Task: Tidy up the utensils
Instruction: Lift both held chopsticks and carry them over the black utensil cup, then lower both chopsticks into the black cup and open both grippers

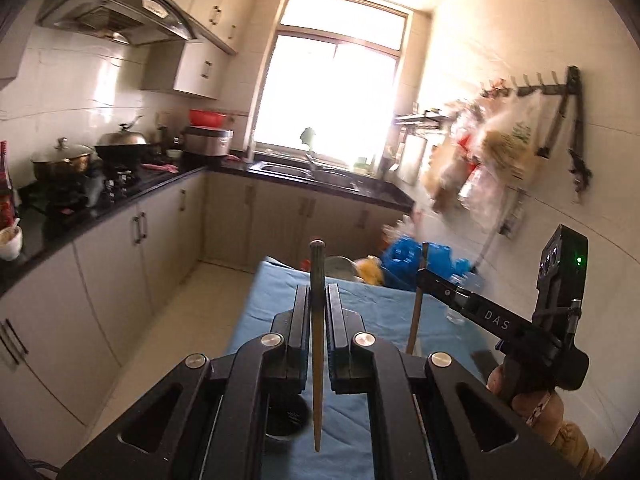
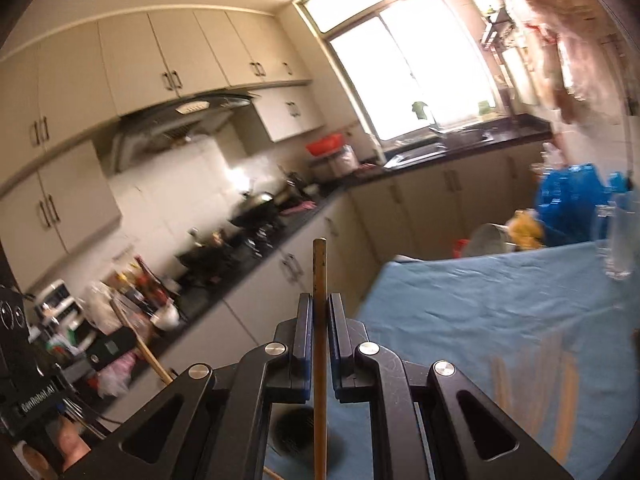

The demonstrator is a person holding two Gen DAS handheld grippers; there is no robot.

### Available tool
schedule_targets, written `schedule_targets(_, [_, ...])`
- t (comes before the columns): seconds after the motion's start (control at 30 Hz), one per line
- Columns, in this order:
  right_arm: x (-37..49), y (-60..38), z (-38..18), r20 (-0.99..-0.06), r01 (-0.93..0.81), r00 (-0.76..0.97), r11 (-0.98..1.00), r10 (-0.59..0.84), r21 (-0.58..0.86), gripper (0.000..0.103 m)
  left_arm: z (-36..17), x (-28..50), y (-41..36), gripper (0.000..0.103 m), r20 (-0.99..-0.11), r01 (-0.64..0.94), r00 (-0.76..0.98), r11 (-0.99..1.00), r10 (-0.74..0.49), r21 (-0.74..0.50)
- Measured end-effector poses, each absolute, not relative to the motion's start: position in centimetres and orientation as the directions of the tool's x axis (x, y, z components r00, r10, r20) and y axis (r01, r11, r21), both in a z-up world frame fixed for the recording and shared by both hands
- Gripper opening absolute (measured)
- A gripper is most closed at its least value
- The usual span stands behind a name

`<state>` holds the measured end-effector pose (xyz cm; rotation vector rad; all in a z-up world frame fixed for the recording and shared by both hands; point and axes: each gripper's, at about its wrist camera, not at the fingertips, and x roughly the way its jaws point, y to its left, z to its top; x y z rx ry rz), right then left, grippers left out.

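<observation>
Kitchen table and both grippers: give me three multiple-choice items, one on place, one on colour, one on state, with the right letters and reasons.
1. Where is the window?
A. above the sink
B. above the stove
C. behind the table

2. What colour is the tablecloth?
A. red
B. blue
C. white

3. What is the left gripper doing?
A. standing open
B. clamping a chopstick
C. gripping a cup

Answers:
1 A, the sink lies right under it.
2 B, blue cloth covers the table.
3 B, its pads pinch a wooden chopstick; the right gripper holds another chopstick likewise.
</observation>
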<state>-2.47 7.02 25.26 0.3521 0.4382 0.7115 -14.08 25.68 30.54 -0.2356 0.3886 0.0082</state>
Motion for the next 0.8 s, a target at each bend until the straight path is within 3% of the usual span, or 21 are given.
schedule_targets(0.23, [1.2, 13.3, 23.7, -0.23, -0.53, 0.711, 0.721, 0.664, 0.446, 0.008, 28.4, -10.0, 29.1, 0.007, -0.443, -0.111, 0.897, 0.964, -0.007, -0.24])
schedule_targets(0.53, [4.2, 16.0, 16.3, -0.417, -0.495, 0.633, 0.755, 0.652, 0.43, 0.008, 20.8, -4.4, 29.6, 0.007, -0.607, -0.174, 0.794, 0.958, -0.002, -0.23])
schedule_targets(0.8, [4.2, 15.9, 14.4, -0.468, -0.5, 0.601, 0.761, 0.648, 0.413, 0.012, 19.5, -4.1, 29.3, 0.008, -0.628, -0.203, 0.778, 0.952, 0.015, -0.228])
